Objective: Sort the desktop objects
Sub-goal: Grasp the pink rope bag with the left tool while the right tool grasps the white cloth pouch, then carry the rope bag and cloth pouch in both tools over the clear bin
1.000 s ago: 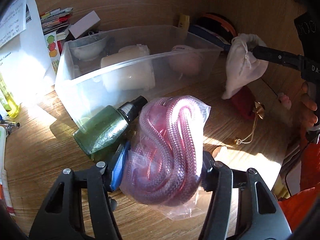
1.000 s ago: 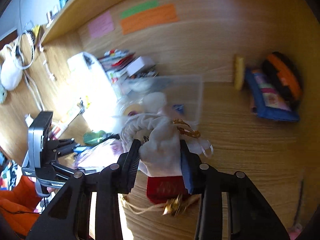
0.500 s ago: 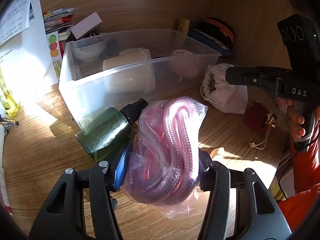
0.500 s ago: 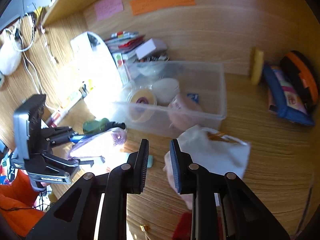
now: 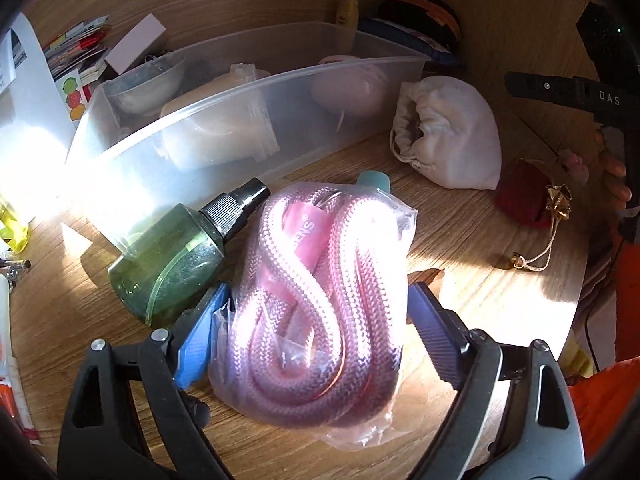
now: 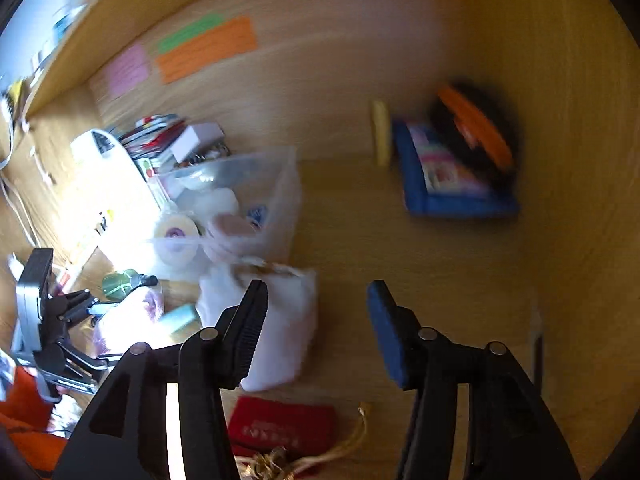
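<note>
Nearest, the left gripper (image 5: 308,328) has just spread its jaws, pads clear of the bagged pink rope (image 5: 316,292) lying between them on the desk (image 5: 472,280). Just left of the rope lies a green bottle (image 5: 172,260); behind it, the clear bin (image 5: 248,120). Right of the bin sits the white pouch (image 5: 452,136). The right gripper (image 6: 316,332), jaws just opened and empty, hovers beside the pouch.

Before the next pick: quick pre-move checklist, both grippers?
1. Left gripper released: ok, jaws have just opened, standing clear either side of the bagged pink rope.
2. Rope resting on desk: ok.
3. Right gripper empty: ok, jaws have just opened, nothing between them.
4. White pouch set down beside clear bin: ok.
5. Red pouch free to grab: ok.
6. Right wrist view sharp: not ok, blurred.
</note>
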`<state>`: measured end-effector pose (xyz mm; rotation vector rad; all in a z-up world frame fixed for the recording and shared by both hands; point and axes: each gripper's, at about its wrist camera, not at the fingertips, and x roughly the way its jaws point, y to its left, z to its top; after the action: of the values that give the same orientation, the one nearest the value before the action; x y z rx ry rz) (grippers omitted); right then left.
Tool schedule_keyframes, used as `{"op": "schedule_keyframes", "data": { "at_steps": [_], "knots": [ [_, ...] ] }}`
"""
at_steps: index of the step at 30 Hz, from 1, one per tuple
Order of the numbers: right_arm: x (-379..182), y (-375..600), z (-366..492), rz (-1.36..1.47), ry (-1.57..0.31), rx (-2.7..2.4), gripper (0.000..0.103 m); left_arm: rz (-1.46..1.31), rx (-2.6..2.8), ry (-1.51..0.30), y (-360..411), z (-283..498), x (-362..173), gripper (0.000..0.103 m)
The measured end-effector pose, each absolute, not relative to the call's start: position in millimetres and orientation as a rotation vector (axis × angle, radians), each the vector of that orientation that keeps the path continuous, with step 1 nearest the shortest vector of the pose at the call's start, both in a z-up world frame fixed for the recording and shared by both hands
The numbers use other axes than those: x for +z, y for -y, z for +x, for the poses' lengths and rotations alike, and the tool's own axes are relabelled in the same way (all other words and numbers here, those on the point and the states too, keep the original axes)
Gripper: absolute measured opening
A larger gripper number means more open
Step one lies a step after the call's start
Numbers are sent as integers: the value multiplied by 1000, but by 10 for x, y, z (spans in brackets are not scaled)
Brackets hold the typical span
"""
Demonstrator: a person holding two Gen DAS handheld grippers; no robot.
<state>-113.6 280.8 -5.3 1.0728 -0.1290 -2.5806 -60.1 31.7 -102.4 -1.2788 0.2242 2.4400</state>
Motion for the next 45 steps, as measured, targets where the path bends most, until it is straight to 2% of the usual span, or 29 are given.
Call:
{"op": "schedule_keyframes", "data": {
  "at_steps": [2, 4, 6, 7, 9, 11, 15, 17, 18, 20, 21, 22, 24, 34, 45],
  "knots": [
    [-176, -2835, -1160, 1123, 177, -2528, 52, -1286, 2445, -241, -352, -629, -1034, 92],
    [-256, -2774, -1155, 1144, 179, -2481, 63, -1288, 2446, -244, -371, -656, -1035, 92],
    [-309, -2646, -1154, 1160, 147, -2440, 71, -1286, 2451, -236, -372, -669, -1033, 92],
    [-331, -2552, -1160, 1162, 120, -2414, 71, -1283, 2455, -234, -365, -670, -1031, 91],
    [-365, -2432, -1161, 1181, 63, -2399, 73, -1274, 2470, -229, -340, -662, -1021, 82],
    [-450, -2283, -1226, 1222, 29, -2352, 80, -1265, 2485, -212, -298, -657, -1008, 73],
    [-566, -2113, -1337, 1270, -50, -2339, 83, -1254, 2493, -160, -210, -648, -985, 66],
    [-588, -2045, -1368, 1260, -85, -2351, 77, -1250, 2494, -139, -176, -645, -976, 64],
    [-598, -2031, -1376, 1254, -98, -2351, 65, -1248, 2494, -132, -162, -644, -973, 64],
    [-595, -2010, -1392, 1234, -75, -2350, 50, -1239, 2498, -118, -124, -635, -960, 62],
    [-581, -2028, -1389, 1235, -67, -2352, 37, -1235, 2499, -110, -106, -636, -945, 62],
    [-566, -2049, -1387, 1238, -46, -2335, 29, -1231, 2502, -99, -110, -637, -931, 62],
    [-502, -2116, -1354, 1218, 31, -2313, 25, -1220, 2505, -75, -65, -630, -912, 60],
    [10, -2216, -1019, 1044, 35, -2390, 22, -1165, 2535, 24, 114, -670, -830, 53],
    [455, -2223, -1140, 906, 200, -2401, 22, -1049, 2566, 131, 303, -668, -526, 52]
  ]
}}
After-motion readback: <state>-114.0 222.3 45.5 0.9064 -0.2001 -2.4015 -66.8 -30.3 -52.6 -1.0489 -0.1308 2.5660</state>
